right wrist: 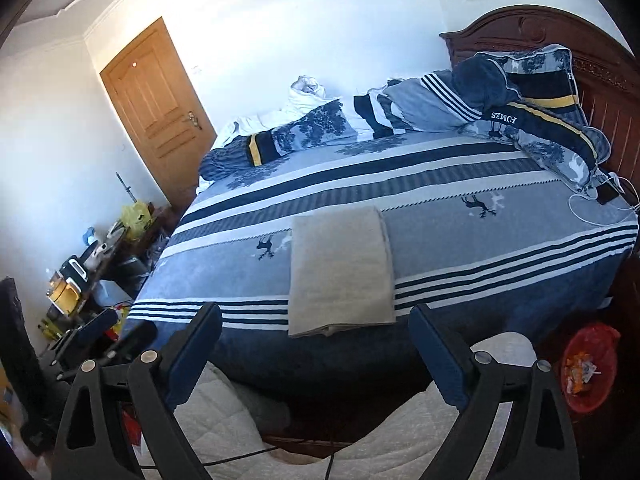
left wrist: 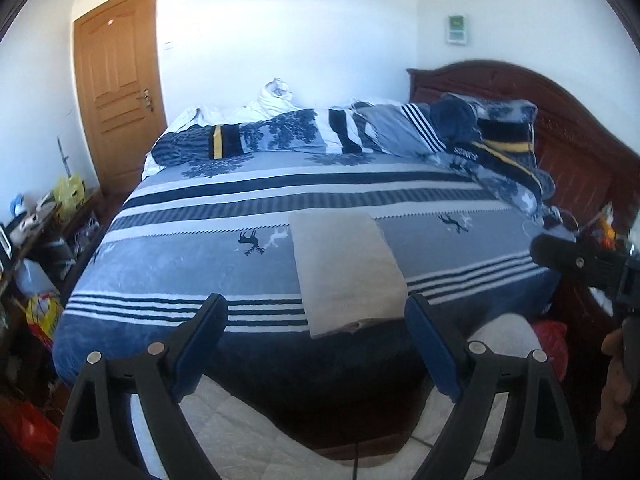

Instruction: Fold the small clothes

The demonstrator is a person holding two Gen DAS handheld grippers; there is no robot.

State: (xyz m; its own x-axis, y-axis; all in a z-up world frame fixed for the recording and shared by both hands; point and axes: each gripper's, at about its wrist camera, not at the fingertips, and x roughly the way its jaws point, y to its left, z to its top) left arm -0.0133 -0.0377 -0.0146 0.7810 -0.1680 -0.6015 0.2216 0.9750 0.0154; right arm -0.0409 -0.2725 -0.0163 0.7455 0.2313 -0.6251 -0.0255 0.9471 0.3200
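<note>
Both my grippers, left [left wrist: 316, 312] and right [right wrist: 316, 320], hang released; the cloth [right wrist: 340, 272] lies ahead, long axis pointing away.

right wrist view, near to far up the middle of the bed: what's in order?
Right gripper open at the bottom → folded beige cloth near the bed's front edge → striped bedsheet → rumpled blue duvet along the far side → white wall.
</note>
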